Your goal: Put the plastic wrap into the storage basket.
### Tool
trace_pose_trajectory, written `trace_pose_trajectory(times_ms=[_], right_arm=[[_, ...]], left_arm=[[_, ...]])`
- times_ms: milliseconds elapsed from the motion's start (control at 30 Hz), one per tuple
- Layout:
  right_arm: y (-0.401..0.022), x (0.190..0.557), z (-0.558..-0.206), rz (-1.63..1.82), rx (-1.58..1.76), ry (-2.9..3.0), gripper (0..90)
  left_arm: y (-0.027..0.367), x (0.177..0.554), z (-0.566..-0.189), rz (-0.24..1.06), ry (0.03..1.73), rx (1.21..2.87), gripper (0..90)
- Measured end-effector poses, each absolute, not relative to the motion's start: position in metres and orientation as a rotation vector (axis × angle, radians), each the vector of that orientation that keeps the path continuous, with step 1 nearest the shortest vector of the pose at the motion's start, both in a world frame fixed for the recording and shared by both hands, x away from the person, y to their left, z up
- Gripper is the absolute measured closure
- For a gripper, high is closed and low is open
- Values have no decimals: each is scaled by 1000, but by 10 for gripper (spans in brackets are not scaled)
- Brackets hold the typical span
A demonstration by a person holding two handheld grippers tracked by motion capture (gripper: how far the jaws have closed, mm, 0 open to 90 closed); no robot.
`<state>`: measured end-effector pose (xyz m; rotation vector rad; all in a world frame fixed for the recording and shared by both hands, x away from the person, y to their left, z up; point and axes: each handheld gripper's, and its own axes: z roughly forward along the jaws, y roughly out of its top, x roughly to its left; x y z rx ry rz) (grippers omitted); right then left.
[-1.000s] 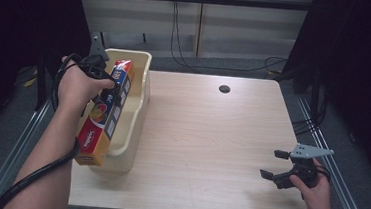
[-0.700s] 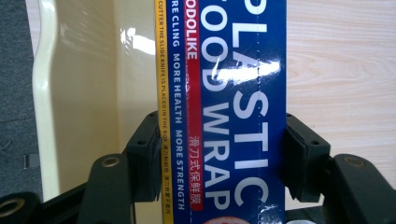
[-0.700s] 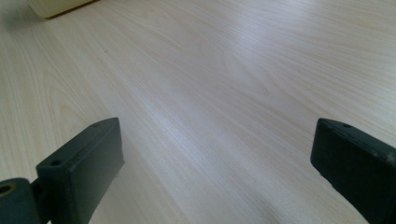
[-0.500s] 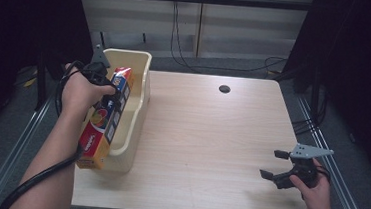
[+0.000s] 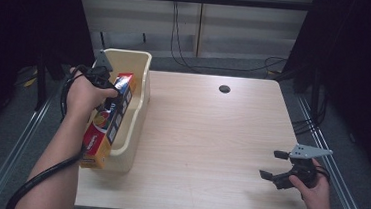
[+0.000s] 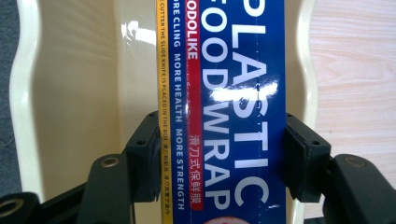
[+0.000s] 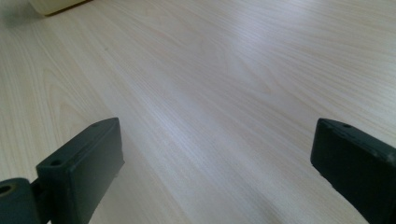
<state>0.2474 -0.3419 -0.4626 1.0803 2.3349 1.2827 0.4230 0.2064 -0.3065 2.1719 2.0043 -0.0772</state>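
Pale wood counter [image 5: 206,136]. Cream bin [image 5: 141,71] at left edge of high view. Wrap box [image 5: 109,123]: long, blue, red and yellow, lettered "PLASTIC FOOD WRAP", lying lengthwise in the bin, near end cut off. Left gripper [image 6: 219,154]: fingers clamped on box sides. Right gripper [image 5: 276,166]: lower right, fingers spread, empty.

One plastic wrap box [image 5: 108,117], one cream bin [image 5: 134,105], one table [image 5: 206,136], two claws: left claw [image 6: 219,158], right claw [image 5: 274,165]

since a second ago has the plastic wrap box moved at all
Yes. The plastic wrap box, clamped in the left gripper, has slid further along the cream bin towards the table's far edge.
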Motion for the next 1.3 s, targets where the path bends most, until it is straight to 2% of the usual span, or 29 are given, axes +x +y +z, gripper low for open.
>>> trace_pose_trajectory(times_ms=[1300], right_arm=[[-341, 248, -464, 1277, 1070, 2351, 22]], left_arm=[[199, 431, -339, -146, 2017, 2220, 398]])
